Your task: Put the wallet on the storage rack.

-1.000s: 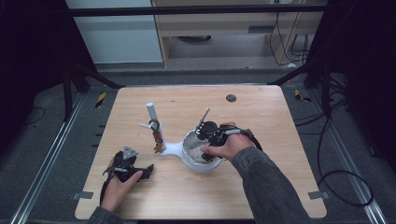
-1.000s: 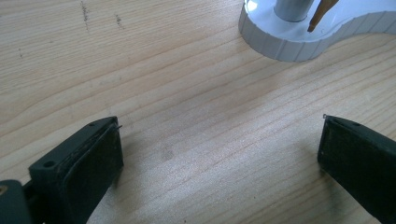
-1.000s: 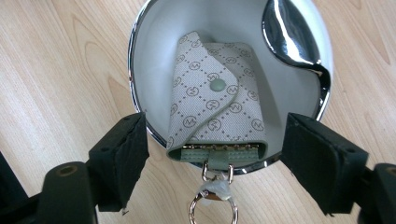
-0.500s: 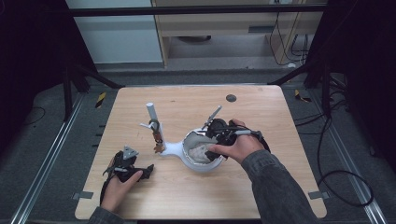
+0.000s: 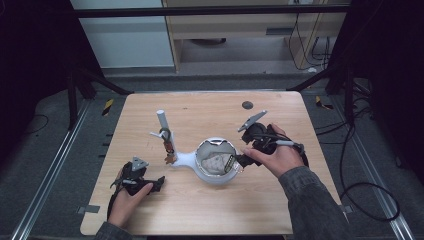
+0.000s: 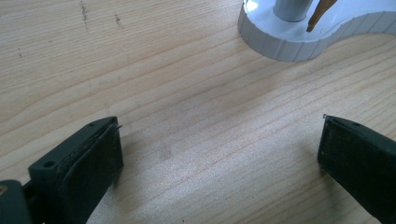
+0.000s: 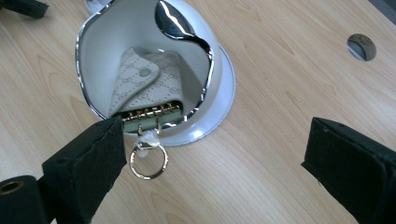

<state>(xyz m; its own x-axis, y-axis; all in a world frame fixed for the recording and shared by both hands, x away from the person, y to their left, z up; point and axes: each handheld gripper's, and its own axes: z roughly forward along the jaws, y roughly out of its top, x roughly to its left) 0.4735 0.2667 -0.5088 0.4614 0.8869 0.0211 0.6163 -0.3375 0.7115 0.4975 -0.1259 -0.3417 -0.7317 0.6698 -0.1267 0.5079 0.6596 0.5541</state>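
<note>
Key pouch (image 7: 148,86) lay in white dish (image 7: 219,88), ring (image 7: 148,161) dangling over rim. Right tongs (image 7: 219,163) just opened, empty; left tongs (image 6: 219,154) apart, idle on table (image 5: 210,210). Risk: pouch possibly sliding out, overhanging ring pulling it.

**Bright table, dark surroundings**

Overhead light falls evenly on the table (image 5: 210,115), while the floor and frame around it sink into darkness. Glare flashes off the bowl's (image 7: 212,60) chrome rim. The high view is soft; near jaws blur slightly in both gripper views.
</note>
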